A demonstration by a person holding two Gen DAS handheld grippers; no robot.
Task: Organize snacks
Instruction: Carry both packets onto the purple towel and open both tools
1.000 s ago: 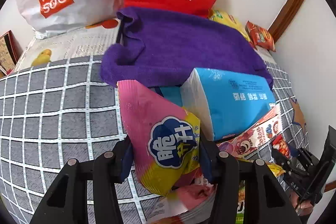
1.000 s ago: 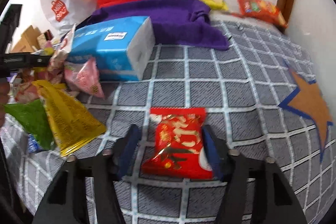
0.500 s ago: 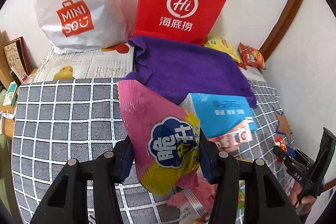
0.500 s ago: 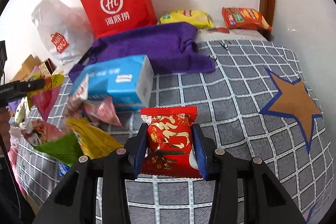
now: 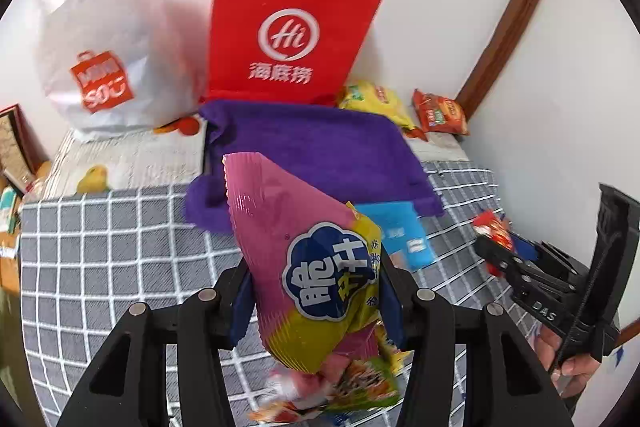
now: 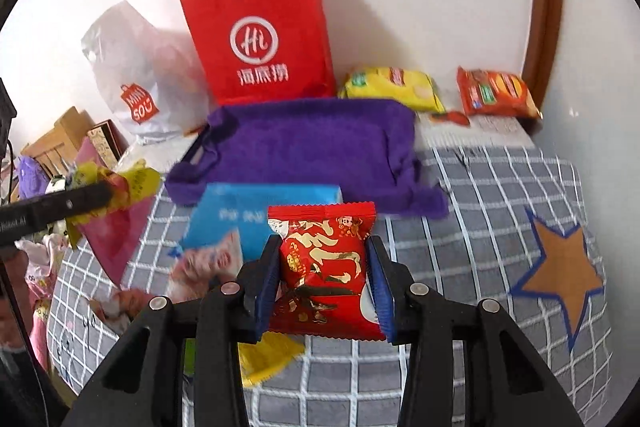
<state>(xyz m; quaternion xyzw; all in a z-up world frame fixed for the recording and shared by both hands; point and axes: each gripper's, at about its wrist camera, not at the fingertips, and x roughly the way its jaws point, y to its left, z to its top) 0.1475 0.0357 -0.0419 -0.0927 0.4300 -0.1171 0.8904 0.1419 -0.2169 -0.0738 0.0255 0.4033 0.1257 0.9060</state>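
Observation:
My left gripper point(image 5: 316, 291) is shut on a pink and yellow snack bag point(image 5: 304, 251) and holds it up above the checked cloth point(image 5: 100, 247). My right gripper point(image 6: 324, 283) is shut on a red snack packet point(image 6: 326, 263), lifted off the cloth point(image 6: 480, 227). The right gripper with its red packet also shows at the right of the left wrist view point(image 5: 496, 247). The left gripper's pink bag shows at the left of the right wrist view point(image 6: 116, 223). More loose snack packets lie below the left gripper point(image 5: 344, 383).
A purple towel point(image 6: 312, 155) lies at the back, with a red paper bag point(image 6: 260, 39) and a white plastic bag point(image 6: 136, 83) behind it. A blue tissue pack point(image 6: 248, 223) lies in front of the towel. Yellow point(image 6: 392, 87) and orange point(image 6: 496, 93) packets sit by the wall.
Both grippers have risen with their packets. The right gripper, open around the red packet a second ago, has shut on it and lifted it off the cloth.

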